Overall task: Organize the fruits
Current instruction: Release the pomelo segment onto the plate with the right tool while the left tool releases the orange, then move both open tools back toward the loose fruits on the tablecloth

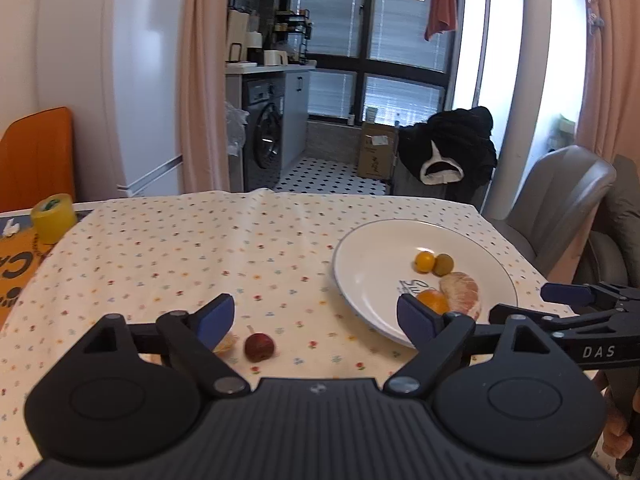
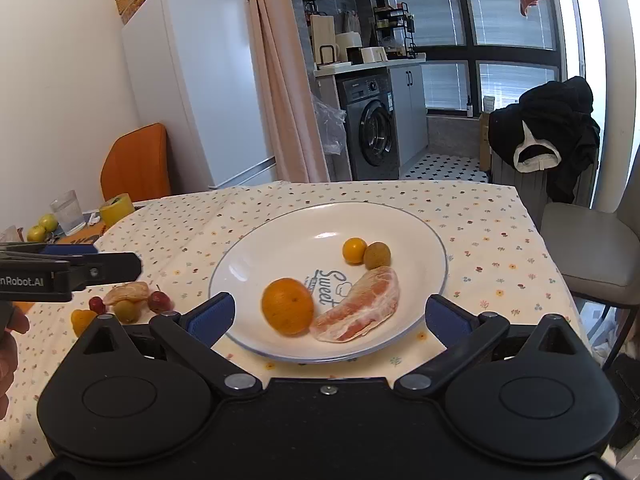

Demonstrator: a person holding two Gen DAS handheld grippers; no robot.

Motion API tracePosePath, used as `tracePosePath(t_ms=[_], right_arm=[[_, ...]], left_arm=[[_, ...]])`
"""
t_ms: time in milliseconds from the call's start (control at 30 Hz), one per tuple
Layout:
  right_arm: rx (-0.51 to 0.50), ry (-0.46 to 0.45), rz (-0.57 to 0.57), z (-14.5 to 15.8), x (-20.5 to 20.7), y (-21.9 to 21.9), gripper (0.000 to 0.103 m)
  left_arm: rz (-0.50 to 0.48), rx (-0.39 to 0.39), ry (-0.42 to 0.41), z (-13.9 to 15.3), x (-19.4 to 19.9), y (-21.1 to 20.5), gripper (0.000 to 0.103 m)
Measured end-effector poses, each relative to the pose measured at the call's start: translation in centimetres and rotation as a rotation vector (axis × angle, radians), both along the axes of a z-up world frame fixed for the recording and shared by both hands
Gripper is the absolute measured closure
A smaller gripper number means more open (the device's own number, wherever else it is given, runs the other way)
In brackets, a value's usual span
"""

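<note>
**Jaws wide and empty over the fruit**

Left wrist view: the left gripper (image 1: 316, 318) has its jaws spread wide with nothing between them, low over the table (image 1: 168, 248), likely lining up on the small red fruit (image 1: 259, 347) lying loose on the cloth.

Right wrist view: the right gripper (image 2: 330, 316) is equally wide and empty, hovering at the plate (image 2: 248, 256), where the orange (image 2: 287, 306), pomelo segment (image 2: 360, 306) and two small fruits are gathered. More loose fruit (image 2: 128, 300) waits left of the plate.

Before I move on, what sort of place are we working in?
Most likely a home dining corner beside a small kitchen and laundry nook: a washing machine, a white fridge, and a clothed table bearing a plate of fruit.
</note>
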State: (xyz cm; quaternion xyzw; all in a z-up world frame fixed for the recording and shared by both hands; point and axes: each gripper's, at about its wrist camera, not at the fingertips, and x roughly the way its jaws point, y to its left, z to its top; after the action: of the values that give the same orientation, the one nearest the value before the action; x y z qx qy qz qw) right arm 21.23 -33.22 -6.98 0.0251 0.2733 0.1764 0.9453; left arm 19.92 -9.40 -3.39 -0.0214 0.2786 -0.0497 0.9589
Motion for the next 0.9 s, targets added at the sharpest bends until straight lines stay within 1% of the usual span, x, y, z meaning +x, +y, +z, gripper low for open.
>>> tracePosePath(t_ms=[33, 200, 333, 500, 700, 833, 900], right_arm=[[0.001, -0.001, -0.003, 0.1, -0.1, 0.1, 0.000], [0.017, -0.004, -0.014, 0.6, -1.0, 0.7, 0.000], [0.033, -0.004, -0.013, 0.7, -1.8, 1.1, 0.000], [0.053, -0.009, -0.002, 1.2, -2.7, 2.0, 0.000], [0.053, -0.022, 0.020, 2.2, -3.8, 3.6, 0.000], [0.037, -0.038, 0.038, 2.7, -4.7, 5.0, 0.000], [0.038, -0.042, 0.051, 3.0, -5.1, 5.6, 0.000]], left_arm=[[0.006, -0.005, -0.002, 0.1, -0.2, 0.4, 0.012], [0.030, -0.035, -0.001, 0.0, -1.2, 2.4, 0.010], [0.044, -0.032, -0.001, 0.0, -2.3, 3.8, 0.009], [0.087, -0.040, -0.007, 0.2, -3.9, 5.6, 0.008], [0.126, -0.034, -0.013, 0.6, -5.8, 7.3, 0.008], [0.168, -0.055, -0.019, 1.1, -7.0, 8.6, 0.008], [0.178, -0.052, -0.022, 1.4, -7.5, 9.0, 0.008]])
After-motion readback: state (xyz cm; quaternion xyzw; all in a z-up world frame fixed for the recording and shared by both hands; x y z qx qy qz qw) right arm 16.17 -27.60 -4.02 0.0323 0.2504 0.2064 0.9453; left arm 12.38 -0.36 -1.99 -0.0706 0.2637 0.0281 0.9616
